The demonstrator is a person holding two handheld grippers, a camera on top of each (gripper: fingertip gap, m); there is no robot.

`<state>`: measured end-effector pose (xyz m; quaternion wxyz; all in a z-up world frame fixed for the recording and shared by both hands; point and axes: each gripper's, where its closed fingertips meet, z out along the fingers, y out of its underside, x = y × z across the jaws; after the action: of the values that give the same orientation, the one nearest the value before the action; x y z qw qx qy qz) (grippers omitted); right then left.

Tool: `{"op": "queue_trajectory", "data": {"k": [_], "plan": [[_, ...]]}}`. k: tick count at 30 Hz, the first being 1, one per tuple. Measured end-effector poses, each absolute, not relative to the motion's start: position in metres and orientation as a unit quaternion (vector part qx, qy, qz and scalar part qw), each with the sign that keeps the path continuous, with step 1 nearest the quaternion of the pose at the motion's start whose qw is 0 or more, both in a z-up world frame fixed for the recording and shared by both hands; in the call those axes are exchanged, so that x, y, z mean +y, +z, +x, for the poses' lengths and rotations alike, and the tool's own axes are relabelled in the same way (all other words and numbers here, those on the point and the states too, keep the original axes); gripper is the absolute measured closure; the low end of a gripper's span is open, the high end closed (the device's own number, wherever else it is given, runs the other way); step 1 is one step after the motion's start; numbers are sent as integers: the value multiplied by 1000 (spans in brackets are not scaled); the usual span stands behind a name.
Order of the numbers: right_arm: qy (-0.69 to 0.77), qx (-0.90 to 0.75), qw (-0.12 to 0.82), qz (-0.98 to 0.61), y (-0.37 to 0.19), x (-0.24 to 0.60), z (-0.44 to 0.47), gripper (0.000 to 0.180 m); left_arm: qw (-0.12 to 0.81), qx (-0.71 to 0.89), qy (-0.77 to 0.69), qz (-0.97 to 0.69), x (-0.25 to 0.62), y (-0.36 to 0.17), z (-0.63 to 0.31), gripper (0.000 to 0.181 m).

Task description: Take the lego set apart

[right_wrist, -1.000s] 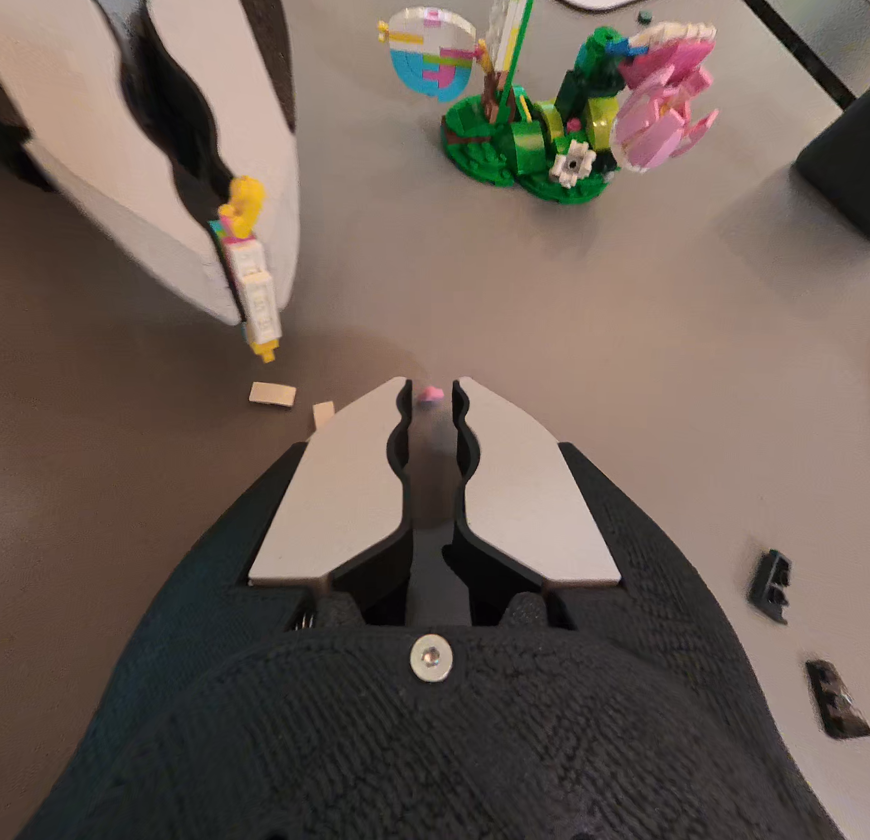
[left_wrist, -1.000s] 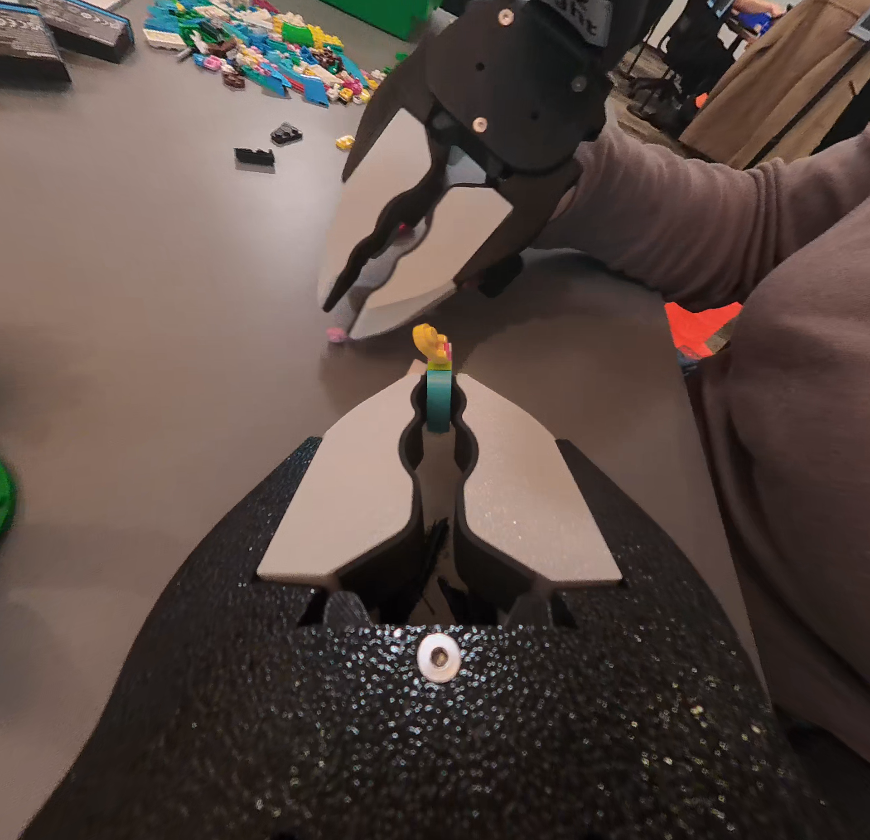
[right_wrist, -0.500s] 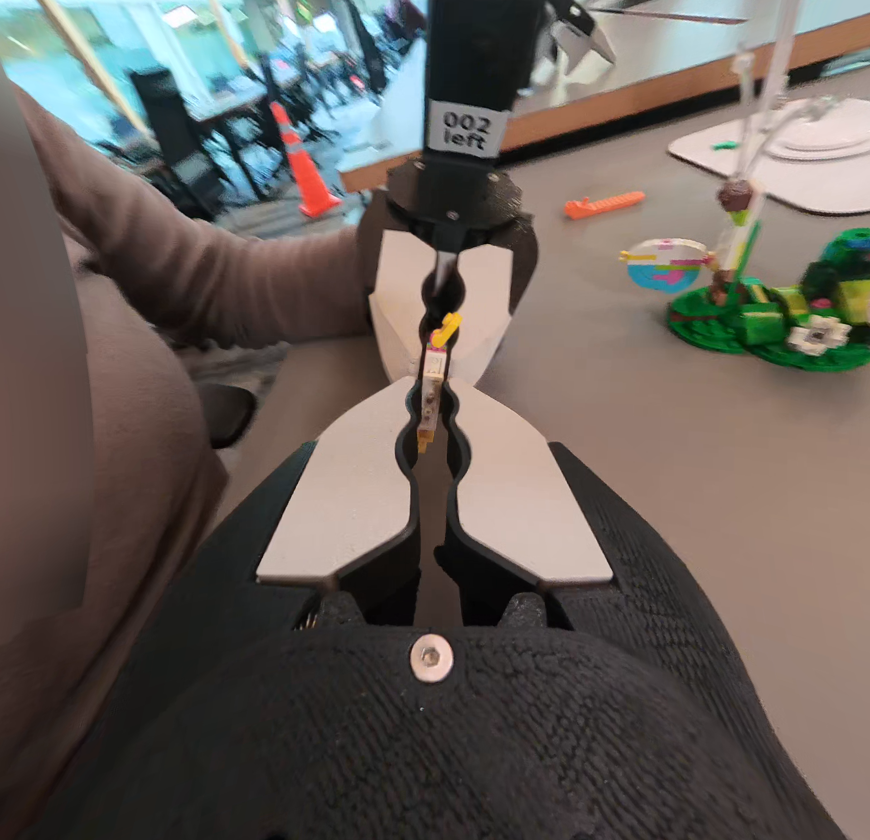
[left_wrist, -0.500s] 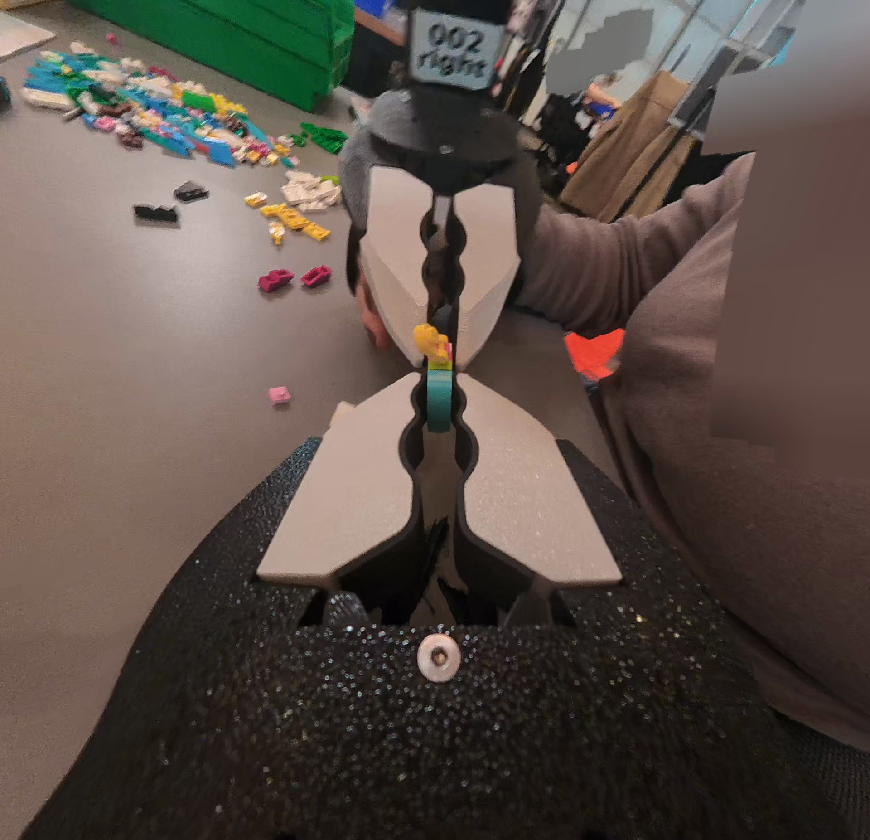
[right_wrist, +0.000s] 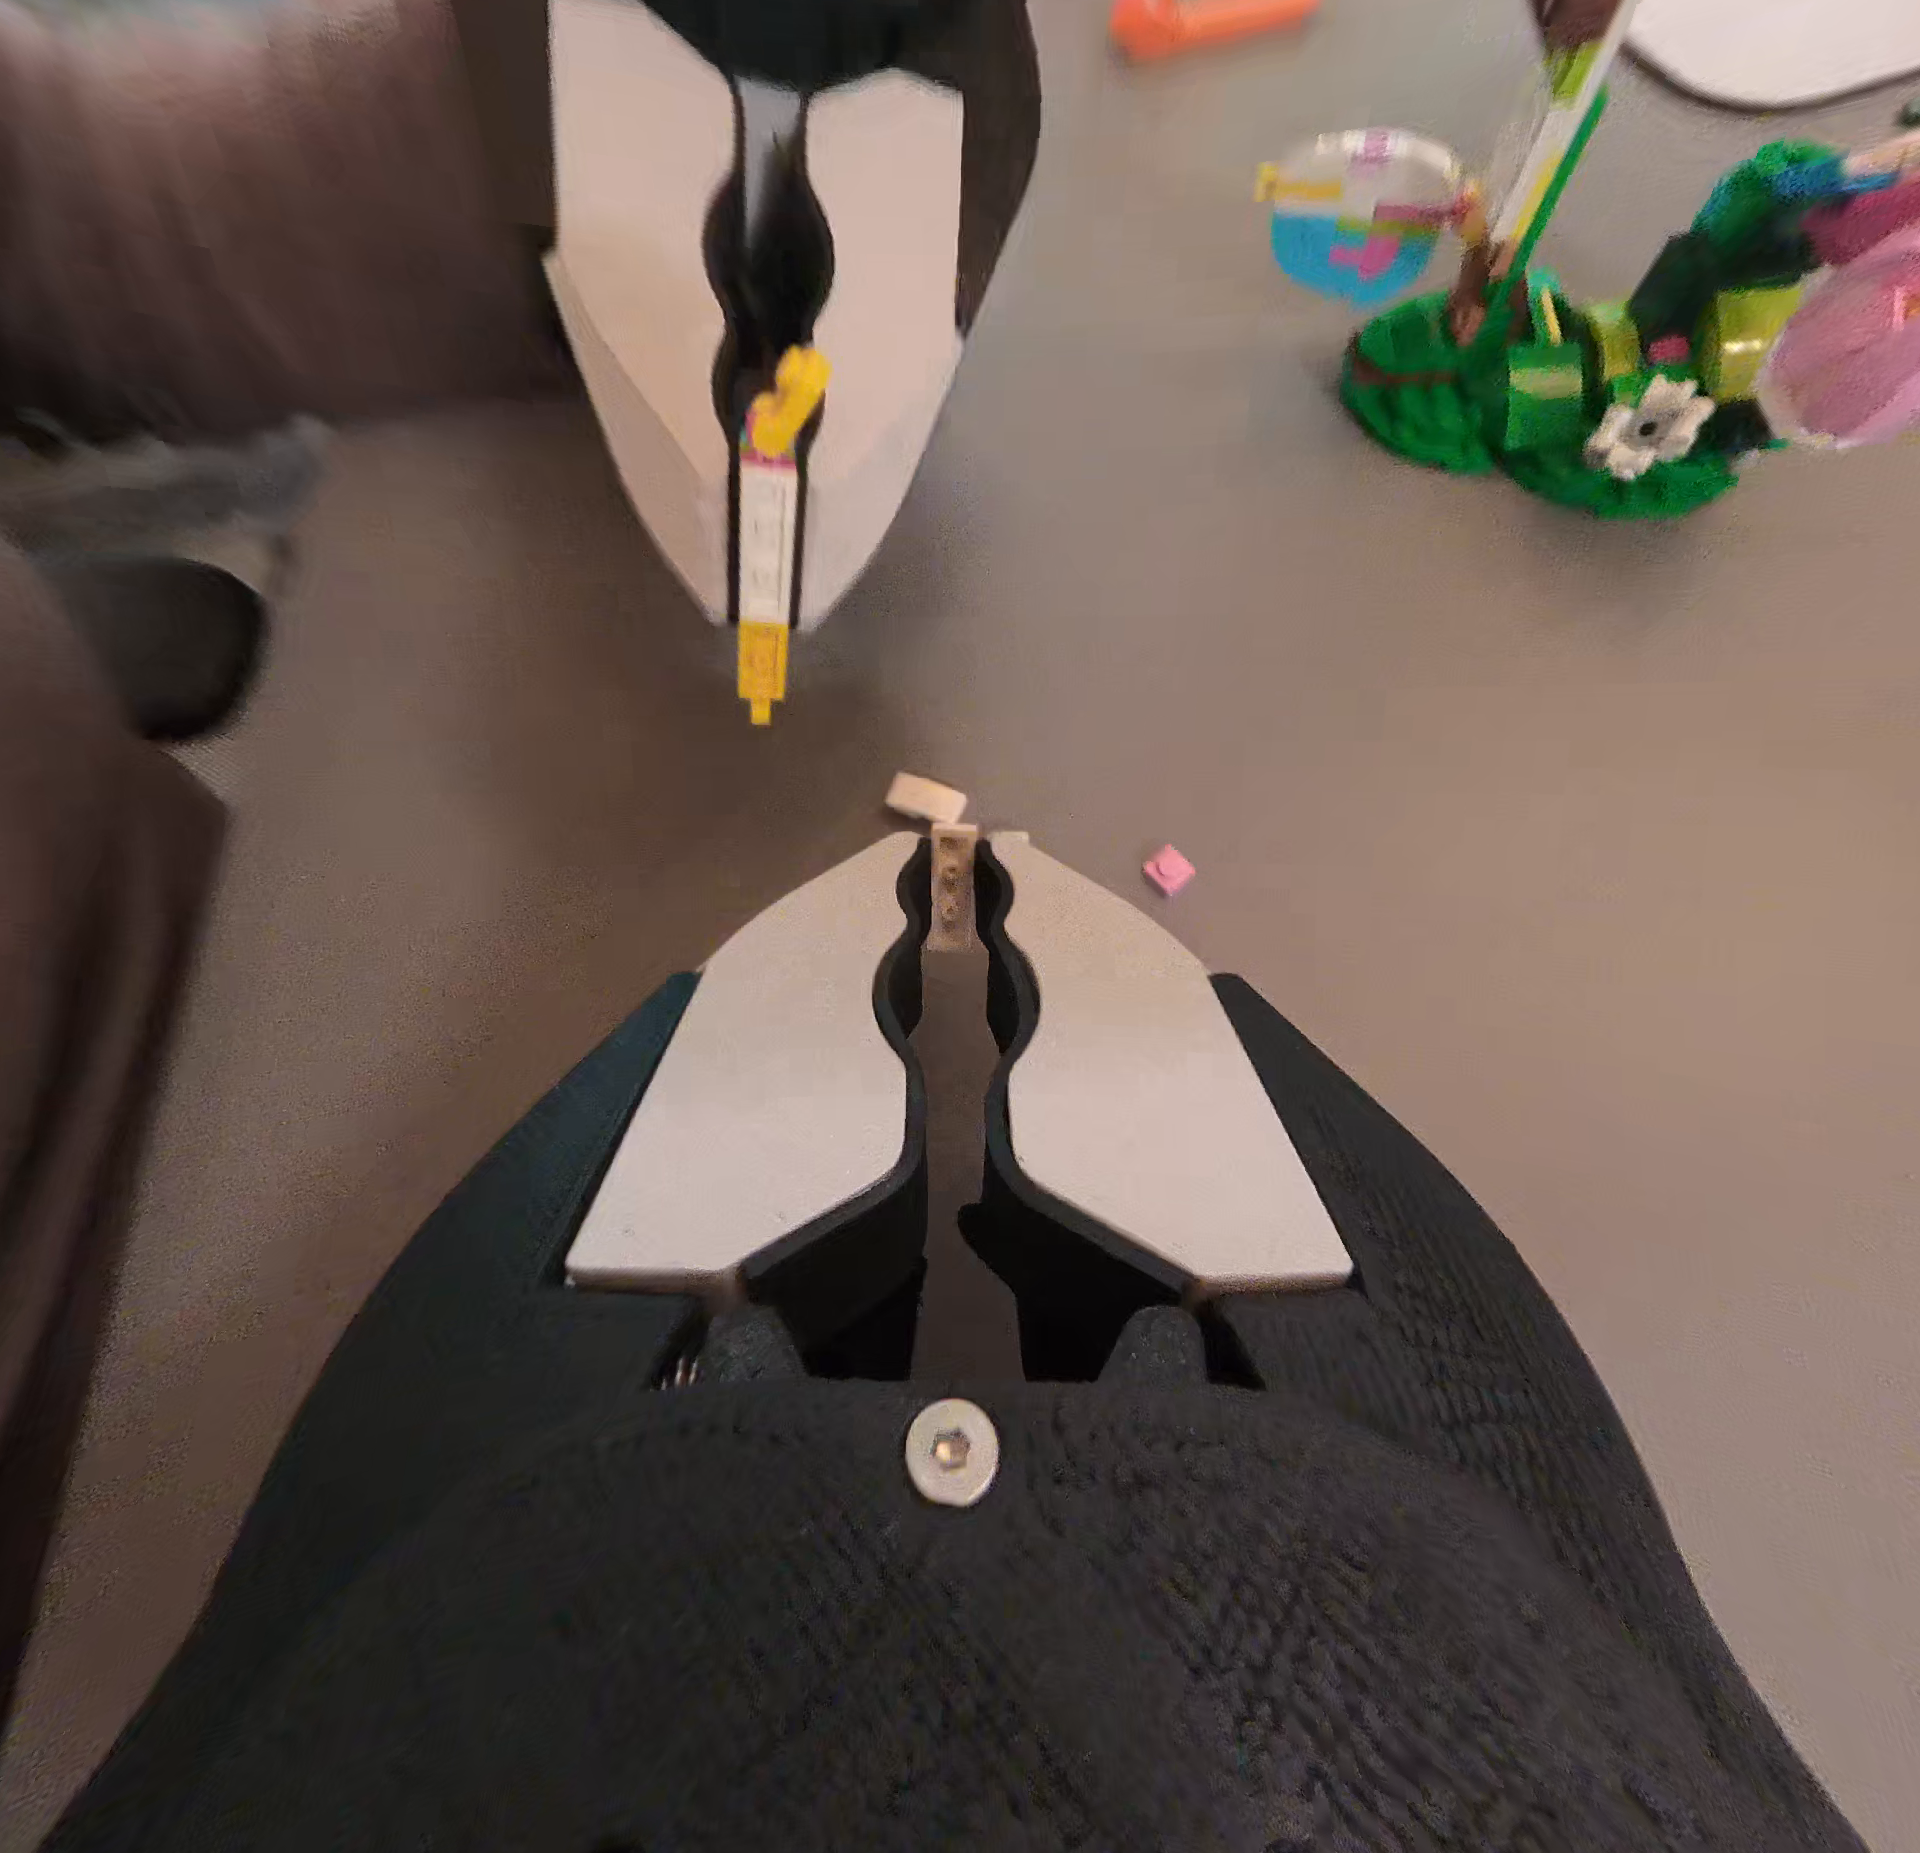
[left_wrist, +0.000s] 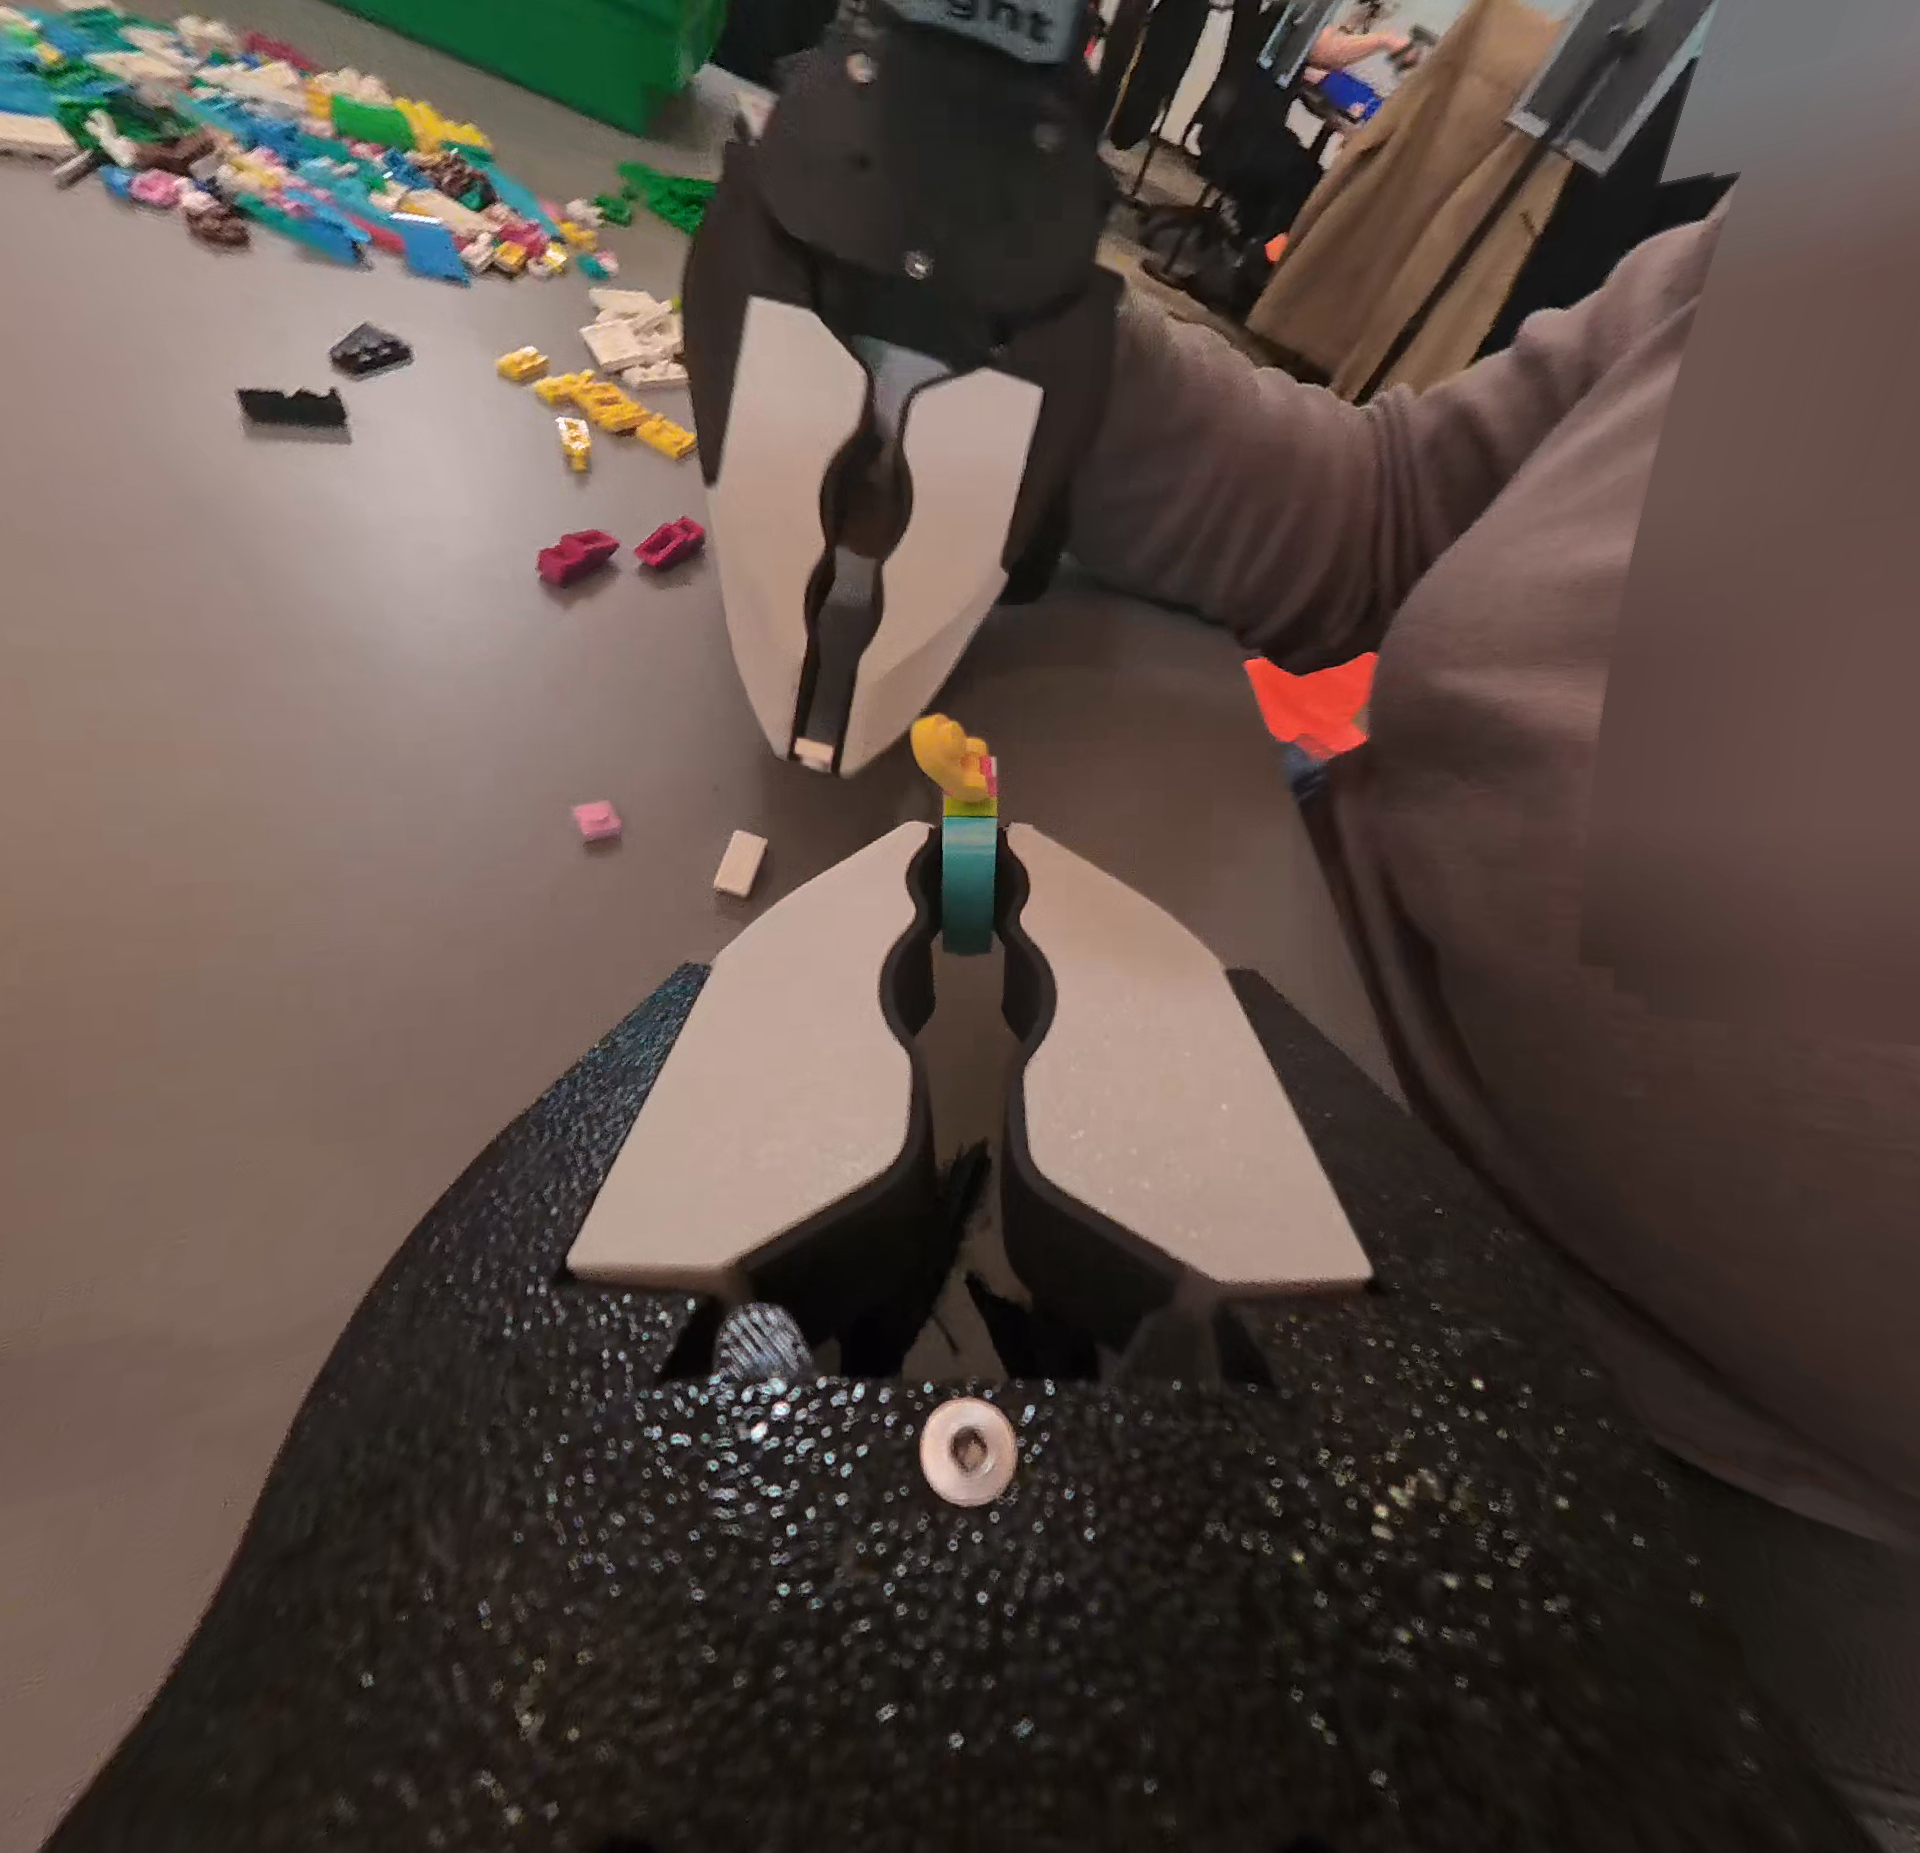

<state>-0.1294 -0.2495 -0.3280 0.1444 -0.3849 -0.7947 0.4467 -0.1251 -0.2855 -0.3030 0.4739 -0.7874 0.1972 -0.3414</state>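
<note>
Above the grey table [right_wrist: 1351,764]: left gripper [left_wrist: 966,847], jaws pinching a thin stack of lego pieces [right_wrist: 767,515], teal edge and yellow top. Facing it, just beside: right gripper [right_wrist: 951,847], jaws pinching one small tan plate [right_wrist: 953,889]. Near this plate, on the table: pink stud [right_wrist: 1168,869], another tan piece [right_wrist: 923,797]. Farther right: green lego set [right_wrist: 1621,390], partly built.

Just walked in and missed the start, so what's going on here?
A person is pulling a lego build apart with two handheld grippers. The left gripper is shut on a small strip of bricks with a yellow end. The right gripper holds a tan piece, apart from the strip. The green flower model stands on the table, and loose bricks lie scattered.
</note>
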Motion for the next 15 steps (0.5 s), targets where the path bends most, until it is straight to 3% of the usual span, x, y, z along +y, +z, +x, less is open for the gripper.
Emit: {"op": "queue_trajectory", "data": {"k": [8, 15], "plan": [[380, -830, 172, -371, -349, -257, -133, 166, 459, 178, -331, -805, -281, -314, -130, 173], [555, -738, 130, -361, -300, -274, -135, 163, 464, 172, -338, -801, -279, -313, -129, 173]]}}
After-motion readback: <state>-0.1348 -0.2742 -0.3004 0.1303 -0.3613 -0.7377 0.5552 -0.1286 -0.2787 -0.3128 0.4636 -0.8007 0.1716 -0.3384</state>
